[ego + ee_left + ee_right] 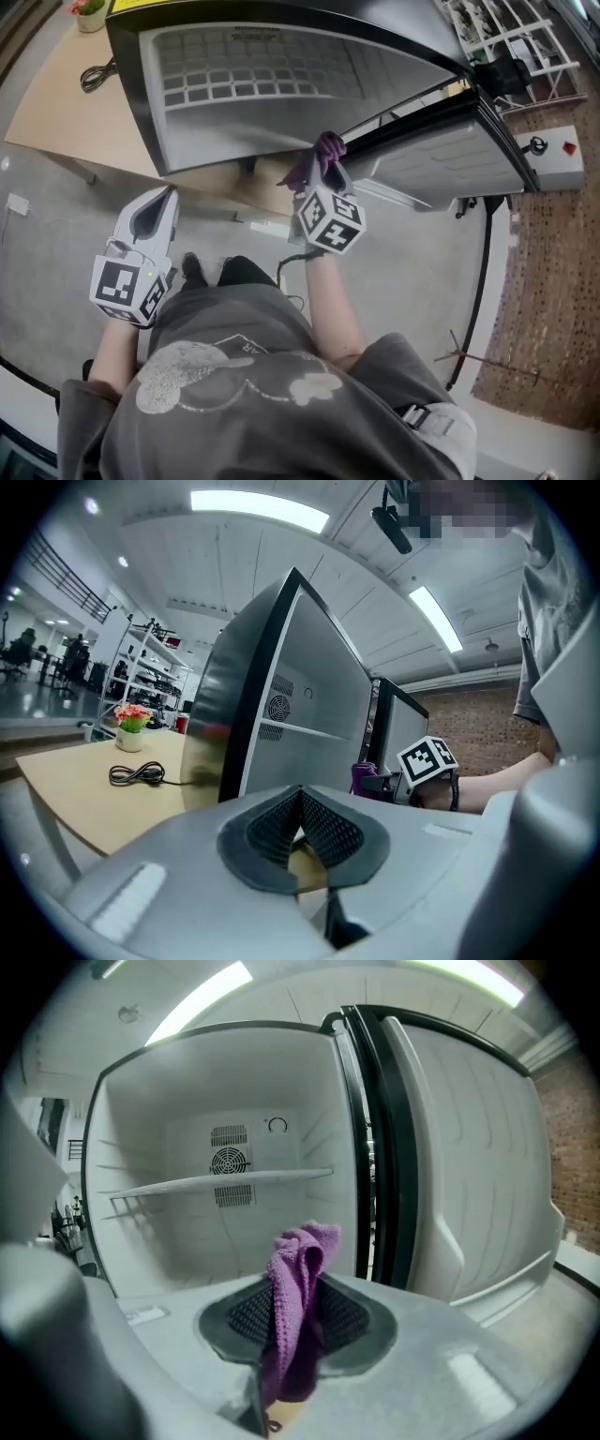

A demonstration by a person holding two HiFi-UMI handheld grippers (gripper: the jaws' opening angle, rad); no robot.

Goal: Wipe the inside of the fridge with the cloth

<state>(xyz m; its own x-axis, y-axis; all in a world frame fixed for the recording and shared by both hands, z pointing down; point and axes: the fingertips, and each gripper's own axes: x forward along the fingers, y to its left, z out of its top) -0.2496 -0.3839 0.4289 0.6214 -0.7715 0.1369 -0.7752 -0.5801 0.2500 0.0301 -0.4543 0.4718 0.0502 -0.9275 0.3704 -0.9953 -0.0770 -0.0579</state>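
The fridge [281, 84] stands on a light wooden table [52, 108] with its door [450, 159] swung open to the right. My right gripper [323, 167] is shut on a purple cloth [319, 155] just in front of the opening. In the right gripper view the cloth [298, 1288] sticks up from between the jaws, facing the white inside with its glass shelf [216, 1183] and fan vent [228, 1160]. My left gripper [157, 206] hangs lower left, away from the fridge, shut with nothing in it [300, 825].
A black cable [94, 75] and a small flower pot [89, 14] lie on the table left of the fridge. A white box with a red button [553, 155] and a shelving rack [497, 33] stand to the right. The person's torso fills the lower head view.
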